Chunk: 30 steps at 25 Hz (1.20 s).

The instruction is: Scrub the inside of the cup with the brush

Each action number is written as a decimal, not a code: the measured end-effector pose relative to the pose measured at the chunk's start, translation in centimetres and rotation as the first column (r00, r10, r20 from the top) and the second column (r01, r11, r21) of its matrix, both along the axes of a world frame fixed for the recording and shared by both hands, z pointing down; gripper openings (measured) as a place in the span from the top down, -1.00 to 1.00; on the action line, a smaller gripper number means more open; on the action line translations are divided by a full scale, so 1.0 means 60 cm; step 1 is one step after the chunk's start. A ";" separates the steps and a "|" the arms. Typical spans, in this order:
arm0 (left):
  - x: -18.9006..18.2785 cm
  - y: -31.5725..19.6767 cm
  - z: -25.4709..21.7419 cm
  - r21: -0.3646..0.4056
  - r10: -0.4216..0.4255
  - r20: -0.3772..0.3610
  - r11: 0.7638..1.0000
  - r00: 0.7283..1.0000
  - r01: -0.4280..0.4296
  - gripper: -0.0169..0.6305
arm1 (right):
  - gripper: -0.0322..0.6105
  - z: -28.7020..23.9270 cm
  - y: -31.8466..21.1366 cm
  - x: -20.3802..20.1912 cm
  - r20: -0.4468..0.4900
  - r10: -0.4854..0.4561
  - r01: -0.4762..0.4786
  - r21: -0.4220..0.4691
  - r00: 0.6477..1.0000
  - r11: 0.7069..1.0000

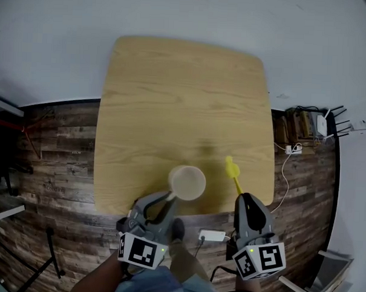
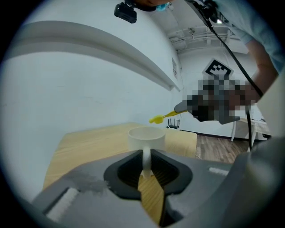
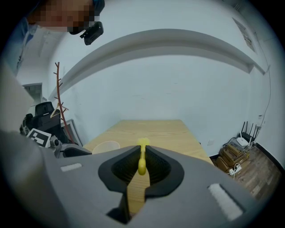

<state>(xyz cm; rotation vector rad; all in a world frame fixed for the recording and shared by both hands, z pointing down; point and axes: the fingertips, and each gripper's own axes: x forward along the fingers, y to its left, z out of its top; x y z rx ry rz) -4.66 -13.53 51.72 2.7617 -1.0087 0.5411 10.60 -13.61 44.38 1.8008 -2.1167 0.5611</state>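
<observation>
Left gripper [image 1: 168, 199] clamped on the handle of the cup [image 1: 187, 182] | I judge the cup light, rigid and smooth; the handle is my hold; it stands mouth-up just beyond the jaws | brush [image 1: 232, 170] right of the cup, apart, probably thin and springy | right gripper [image 1: 242, 198] pinching its stem.

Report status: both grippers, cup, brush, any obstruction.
Left gripper shut on handle of cream round cup. Right gripper shut on slim yellow brush. Brush head beside the cup, not inside. Nothing between them.
</observation>
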 end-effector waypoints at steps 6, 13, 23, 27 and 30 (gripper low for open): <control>-0.004 -0.016 -0.017 0.020 0.097 0.084 0.995 0.992 -0.099 0.72 | 0.78 -0.011 -0.007 -0.005 0.001 -0.015 0.015 -0.003 1.000 1.000; -0.011 -0.039 -0.030 0.056 0.262 0.258 0.957 0.930 -0.285 0.72 | 0.78 -0.030 -0.007 -0.037 0.039 -0.120 0.121 -0.016 0.992 0.992; 0.010 -0.048 -0.034 0.012 0.391 0.382 0.904 0.837 -0.427 0.72 | 0.78 -0.010 0.000 -0.096 -0.042 -0.557 0.546 -0.148 0.829 0.824; 0.021 -0.048 -0.037 -0.008 0.424 0.431 0.884 0.796 -0.467 0.72 | 0.78 0.005 -0.023 -0.104 -0.102 -0.685 0.667 -0.168 0.721 0.726; 0.031 -0.041 -0.043 -0.027 0.430 0.451 0.883 0.782 -0.469 0.72 | 0.78 0.018 -0.038 -0.113 -0.165 -0.755 0.735 -0.173 0.634 0.655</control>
